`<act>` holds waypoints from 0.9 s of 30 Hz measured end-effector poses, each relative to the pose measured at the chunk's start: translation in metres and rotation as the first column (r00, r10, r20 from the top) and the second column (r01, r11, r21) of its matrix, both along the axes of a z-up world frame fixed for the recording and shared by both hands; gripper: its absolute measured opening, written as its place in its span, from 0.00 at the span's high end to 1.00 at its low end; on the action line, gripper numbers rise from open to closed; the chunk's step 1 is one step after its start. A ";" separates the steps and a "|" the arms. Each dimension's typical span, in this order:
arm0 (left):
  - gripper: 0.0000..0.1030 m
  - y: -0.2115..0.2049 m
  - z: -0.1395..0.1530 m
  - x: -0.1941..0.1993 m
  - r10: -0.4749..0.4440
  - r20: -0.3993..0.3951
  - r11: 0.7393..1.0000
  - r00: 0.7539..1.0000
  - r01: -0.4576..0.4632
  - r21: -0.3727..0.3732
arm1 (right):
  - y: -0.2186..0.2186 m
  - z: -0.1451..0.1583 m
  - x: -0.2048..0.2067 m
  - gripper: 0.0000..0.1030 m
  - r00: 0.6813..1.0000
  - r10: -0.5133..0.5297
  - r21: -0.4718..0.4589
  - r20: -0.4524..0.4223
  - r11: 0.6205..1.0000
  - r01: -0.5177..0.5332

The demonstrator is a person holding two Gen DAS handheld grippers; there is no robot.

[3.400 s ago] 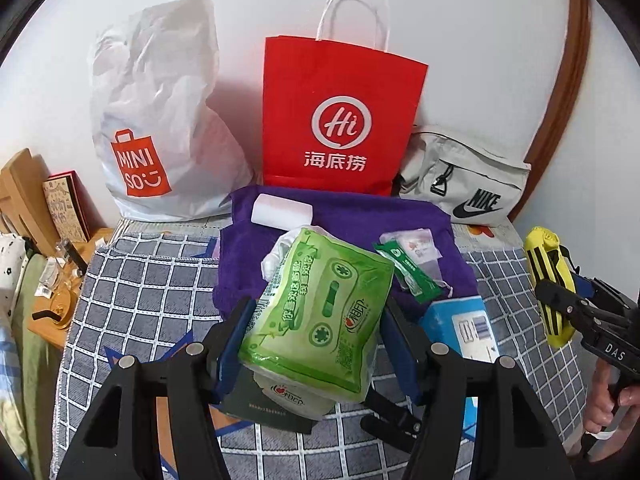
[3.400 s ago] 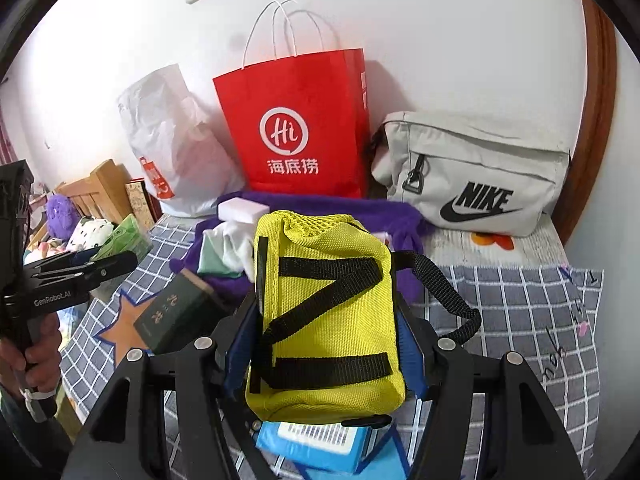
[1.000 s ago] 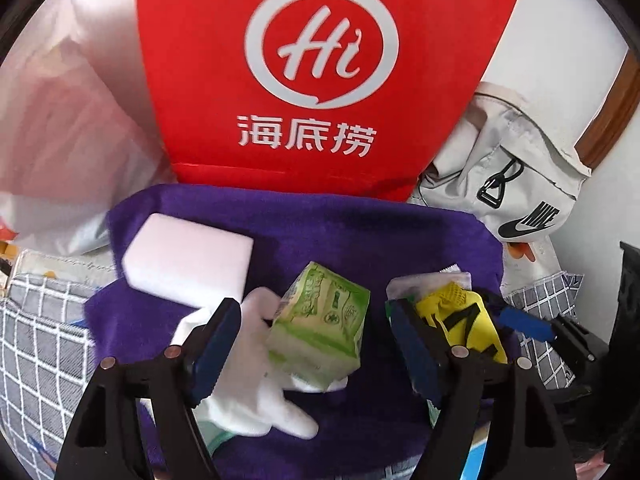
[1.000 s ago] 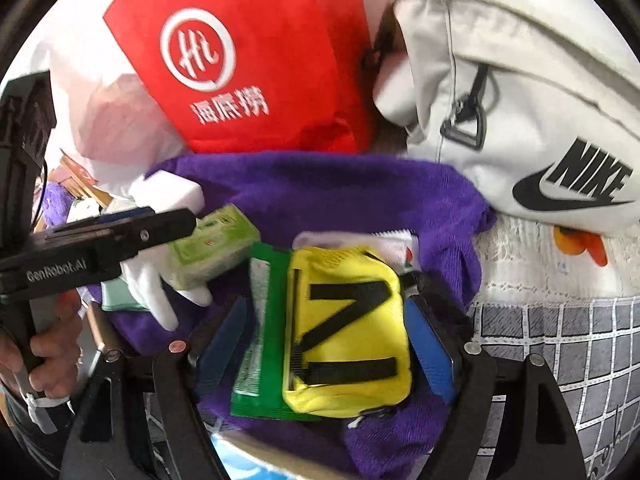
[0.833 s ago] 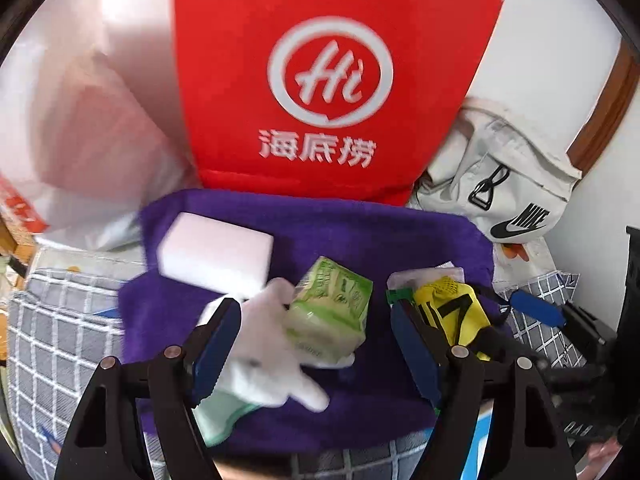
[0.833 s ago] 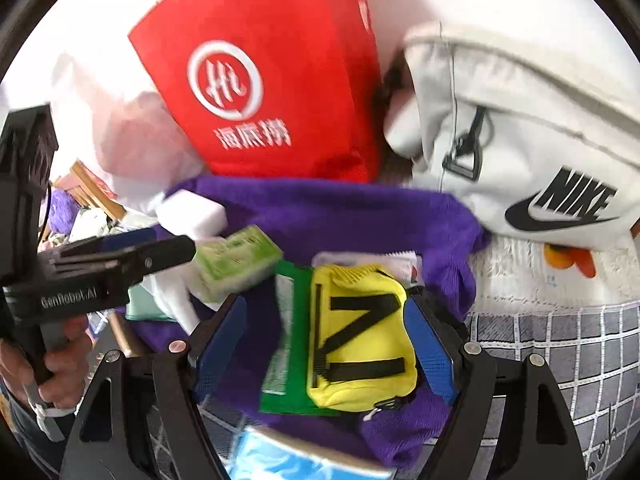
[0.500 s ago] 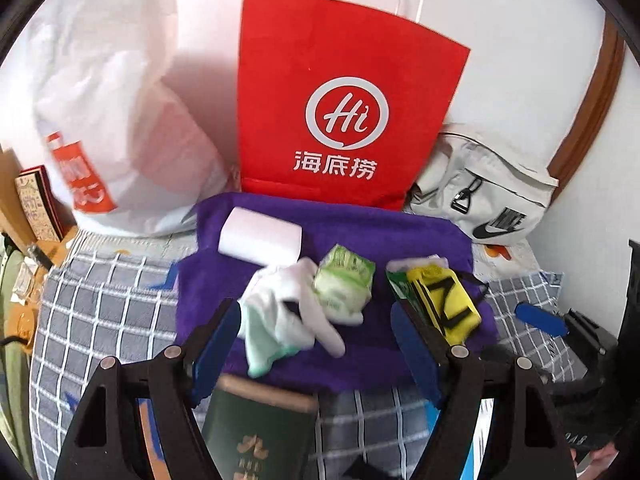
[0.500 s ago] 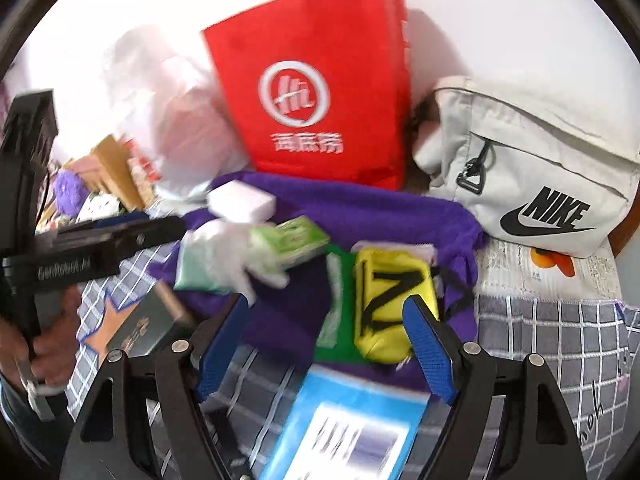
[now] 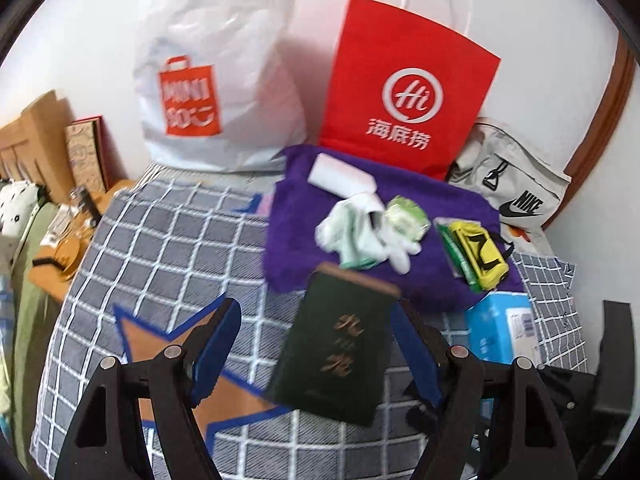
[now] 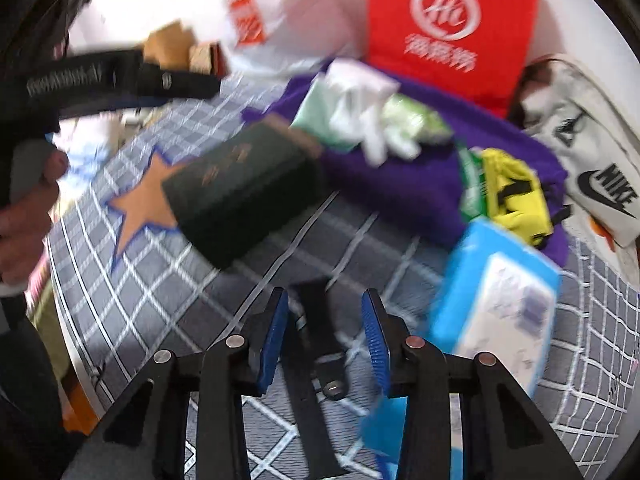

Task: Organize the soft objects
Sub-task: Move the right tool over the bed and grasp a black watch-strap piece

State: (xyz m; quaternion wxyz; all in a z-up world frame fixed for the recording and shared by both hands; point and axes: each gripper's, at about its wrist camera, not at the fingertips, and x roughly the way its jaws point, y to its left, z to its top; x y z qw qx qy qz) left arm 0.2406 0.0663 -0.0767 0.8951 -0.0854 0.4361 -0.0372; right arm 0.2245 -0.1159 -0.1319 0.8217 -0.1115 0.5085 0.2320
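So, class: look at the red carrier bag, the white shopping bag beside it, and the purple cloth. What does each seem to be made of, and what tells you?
Red carrier bag: probably matte paper; it stands stiffly with sharp flat edges and thin cord handles.
White shopping bag: likely thin plastic film; it is crinkled, slumped and faintly glossy.
Purple cloth: seemingly soft, fuzzy fabric, perhaps towelling; it looks dull and drapes with rounded edges.
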 end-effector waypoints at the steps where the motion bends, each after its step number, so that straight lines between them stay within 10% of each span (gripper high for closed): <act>1: 0.26 0.004 -0.002 -0.003 0.002 -0.001 1.000 1.000 -0.002 -0.002 | 0.004 -0.006 0.000 0.67 1.000 0.004 -0.010 -0.014 1.000 -0.004; 18: 0.26 0.024 -0.016 -0.015 -0.025 0.016 0.998 1.000 0.026 -0.065 | 0.023 -0.042 0.028 0.68 0.992 -0.038 -0.095 -0.121 0.995 0.027; 27: 0.26 0.037 -0.015 -0.027 -0.002 0.020 0.997 1.000 0.003 -0.074 | 0.011 -0.034 0.018 0.80 0.986 -0.061 0.038 -0.157 0.997 0.067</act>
